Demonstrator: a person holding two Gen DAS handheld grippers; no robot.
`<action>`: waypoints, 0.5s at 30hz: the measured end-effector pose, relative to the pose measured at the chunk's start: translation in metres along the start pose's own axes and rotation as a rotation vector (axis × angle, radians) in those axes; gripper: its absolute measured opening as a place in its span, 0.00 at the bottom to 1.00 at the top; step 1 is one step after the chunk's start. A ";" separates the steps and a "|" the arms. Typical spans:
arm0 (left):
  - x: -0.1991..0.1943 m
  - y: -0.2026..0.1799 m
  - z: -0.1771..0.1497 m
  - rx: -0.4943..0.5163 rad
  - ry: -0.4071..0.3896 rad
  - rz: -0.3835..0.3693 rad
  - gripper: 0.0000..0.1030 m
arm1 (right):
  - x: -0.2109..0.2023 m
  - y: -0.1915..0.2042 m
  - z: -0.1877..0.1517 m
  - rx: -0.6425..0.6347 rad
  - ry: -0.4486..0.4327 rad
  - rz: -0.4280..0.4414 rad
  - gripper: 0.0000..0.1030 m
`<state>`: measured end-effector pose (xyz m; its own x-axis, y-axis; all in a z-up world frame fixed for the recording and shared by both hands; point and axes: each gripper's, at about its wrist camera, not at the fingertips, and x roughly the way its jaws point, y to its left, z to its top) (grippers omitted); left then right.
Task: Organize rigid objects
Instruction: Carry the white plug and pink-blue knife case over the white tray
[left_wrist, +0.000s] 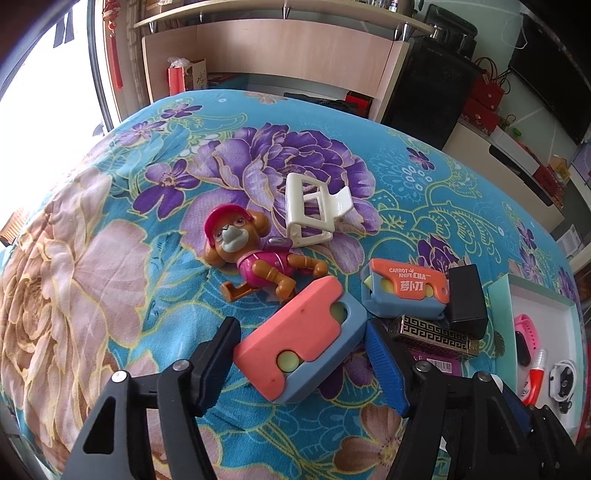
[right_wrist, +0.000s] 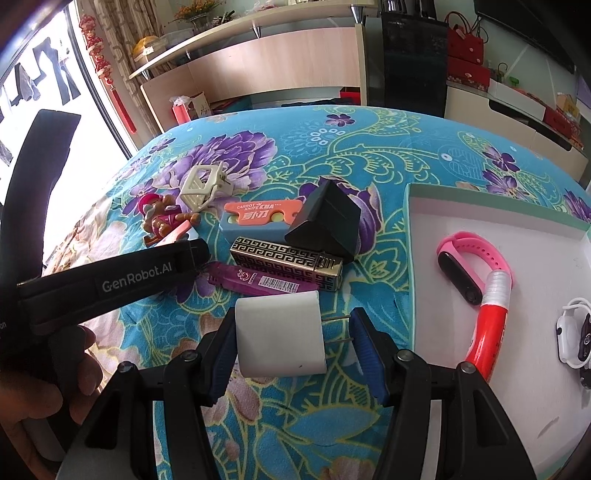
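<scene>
The left gripper (left_wrist: 301, 354) has its fingers spread apart around a pink-and-blue toy knife (left_wrist: 301, 341) that lies tilted on the flowered cloth (left_wrist: 110, 258). The left finger (left_wrist: 218, 354) sits at the toy's pink end and the blue-padded right finger (left_wrist: 386, 369) at its blue end; whether either pad presses on it cannot be told.

Just beyond this toy lies a toy dog (left_wrist: 255, 254) in a pink cap, on its back, and past it a white clip (left_wrist: 314, 210). To the right sits a second toy knife (left_wrist: 404, 291), orange over blue, with a black box (left_wrist: 465, 301) touching its right end and a gold patterned lighter (left_wrist: 432, 334) in front of both.

The right gripper (right_wrist: 293, 345) also has its fingers apart, with a white plug (right_wrist: 280, 332) lying between them on the cloth. The plug's body is against the left finger (right_wrist: 221, 354), and its two metal prongs point at the blue-padded right finger (right_wrist: 369, 350), nearly touching it.

Beyond the plug lies a purple flat lighter (right_wrist: 258, 282) with a barcode, beside the gold lighter. At the right edge stands a shallow white tray (right_wrist: 443, 206) with a pale green rim, holding a pink wristband (right_wrist: 472, 258), a red tube (right_wrist: 487, 328) with a white cap and a white watch (right_wrist: 572, 332).
</scene>
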<state>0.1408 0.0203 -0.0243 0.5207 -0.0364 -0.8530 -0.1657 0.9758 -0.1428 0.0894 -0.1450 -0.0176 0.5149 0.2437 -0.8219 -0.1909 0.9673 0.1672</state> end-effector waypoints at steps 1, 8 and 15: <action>-0.004 -0.001 0.001 0.003 -0.010 -0.001 0.70 | -0.003 0.000 0.001 0.002 -0.012 0.004 0.59; -0.034 -0.008 0.003 0.015 -0.084 -0.022 0.70 | -0.029 -0.007 0.008 0.022 -0.124 0.022 0.59; -0.052 -0.050 -0.005 0.120 -0.122 -0.083 0.70 | -0.055 -0.051 0.011 0.118 -0.206 -0.055 0.59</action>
<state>0.1181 -0.0281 0.0250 0.6271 -0.0990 -0.7726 -0.0205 0.9895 -0.1434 0.0801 -0.2074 0.0254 0.6837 0.1884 -0.7050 -0.0656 0.9781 0.1977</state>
